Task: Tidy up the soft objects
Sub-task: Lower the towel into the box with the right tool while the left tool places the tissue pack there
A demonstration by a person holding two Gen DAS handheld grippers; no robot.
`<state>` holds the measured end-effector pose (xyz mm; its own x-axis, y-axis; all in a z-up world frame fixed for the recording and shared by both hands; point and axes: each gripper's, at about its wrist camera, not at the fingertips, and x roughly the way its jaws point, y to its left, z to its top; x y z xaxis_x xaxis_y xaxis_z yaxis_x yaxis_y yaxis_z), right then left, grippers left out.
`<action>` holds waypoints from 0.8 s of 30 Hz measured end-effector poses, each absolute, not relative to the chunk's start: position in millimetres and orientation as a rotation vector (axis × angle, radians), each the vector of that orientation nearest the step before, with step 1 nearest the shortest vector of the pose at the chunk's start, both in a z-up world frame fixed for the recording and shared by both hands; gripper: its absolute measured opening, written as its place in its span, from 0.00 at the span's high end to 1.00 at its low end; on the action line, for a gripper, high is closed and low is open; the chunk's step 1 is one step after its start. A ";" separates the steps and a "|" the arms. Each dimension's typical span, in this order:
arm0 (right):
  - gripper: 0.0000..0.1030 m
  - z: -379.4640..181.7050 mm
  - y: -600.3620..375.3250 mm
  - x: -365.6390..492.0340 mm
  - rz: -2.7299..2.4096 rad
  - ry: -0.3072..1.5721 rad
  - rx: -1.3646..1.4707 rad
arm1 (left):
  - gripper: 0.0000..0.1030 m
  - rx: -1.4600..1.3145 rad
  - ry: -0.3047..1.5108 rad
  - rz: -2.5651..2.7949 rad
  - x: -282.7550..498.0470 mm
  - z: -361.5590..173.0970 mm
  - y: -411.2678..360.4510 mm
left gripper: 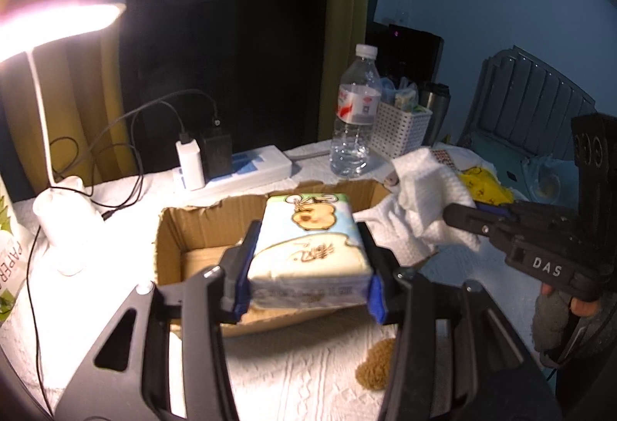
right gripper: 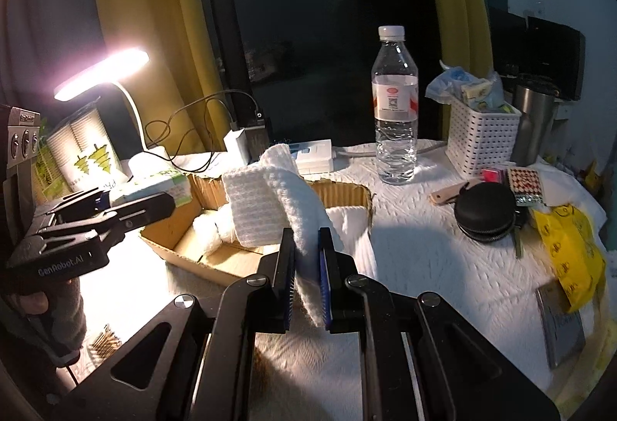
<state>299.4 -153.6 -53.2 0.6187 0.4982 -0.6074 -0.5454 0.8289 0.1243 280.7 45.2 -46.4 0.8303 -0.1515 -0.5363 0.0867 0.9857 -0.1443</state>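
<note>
Cardboard box (left gripper: 173, 232), one tissue pack (left gripper: 308, 247), one towel (right gripper: 285, 205), two tools clamped.

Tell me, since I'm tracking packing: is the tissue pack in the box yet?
Not yet. The left gripper holds the tissue pack above the cardboard box.

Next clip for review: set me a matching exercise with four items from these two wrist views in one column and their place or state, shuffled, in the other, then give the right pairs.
Column 1
1. tissue pack
2. white towel
3. water bottle
4. cardboard box

Column 2
A. stands upright on the table beside a white perforated basket
B. clamped in the right gripper, hanging down over the box
C. lies open on the table
D. clamped in the left gripper, held above the box

Pairs: 1-D, 2-B, 3-A, 4-C
</note>
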 end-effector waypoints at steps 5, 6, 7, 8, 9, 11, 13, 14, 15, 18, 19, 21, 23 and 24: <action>0.88 -65.9 -143.5 315.0 0.610 0.706 -0.083 | 0.54 -0.115 0.604 -0.128 294.9 -58.2 43.5; 0.88 -68.7 -141.8 317.6 0.612 0.713 -0.085 | 0.54 -0.116 0.611 -0.128 297.8 -60.8 43.3; 0.88 -72.0 -139.9 320.4 0.614 0.722 -0.087 | 0.54 -0.117 0.620 -0.129 301.1 -63.9 43.2; 0.88 -75.4 -138.2 323.3 0.616 0.732 -0.087 | 0.54 -0.117 0.632 -0.129 304.7 -67.2 42.9; 0.88 -78.2 -137.0 325.3 0.615 0.739 -0.087 | 0.54 -0.117 0.640 -0.128 306.9 -69.7 42.4; 0.88 -84.8 -134.1 330.6 0.616 0.757 -0.089 | 0.54 -0.115 0.660 -0.128 312.4 -75.9 41.5; 0.88 -91.0 -131.9 334.4 0.618 0.773 -0.092 | 0.54 -0.112 0.683 -0.124 317.6 -83.0 40.8; 0.88 -93.7 -130.9 336.0 0.620 0.781 -0.093 | 0.54 -0.112 0.692 -0.123 319.6 -85.9 40.9; 0.88 -96.6 -130.0 337.5 0.622 0.789 -0.095 | 0.54 -0.110 0.706 -0.120 322.1 -89.4 40.7; 0.88 -105.3 -126.3 341.8 0.625 0.814 -0.101 | 0.54 -0.110 0.734 -0.118 327.6 -97.3 41.0; 0.88 -108.4 -124.8 343.2 0.624 0.825 -0.104 | 0.54 -0.111 0.744 -0.117 329.4 -100.2 41.0; 0.88 -114.8 -122.1 345.9 0.619 0.844 -0.114 | 0.54 -0.112 0.756 -0.117 330.9 -103.2 40.3; 0.88 -120.3 -120.6 348.3 0.615 0.864 -0.121 | 0.53 -0.112 0.775 -0.116 333.5 -107.3 40.3; 0.88 -120.4 -120.0 347.9 0.614 0.860 -0.126 | 0.53 -0.113 0.783 -0.115 334.4 -108.5 40.3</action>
<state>347.9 -120.0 -120.4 0.4926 0.4555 -0.7415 -0.5540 0.8213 0.1365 334.4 40.3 -108.5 0.7034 -0.1454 -0.6958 0.0617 0.9876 -0.1441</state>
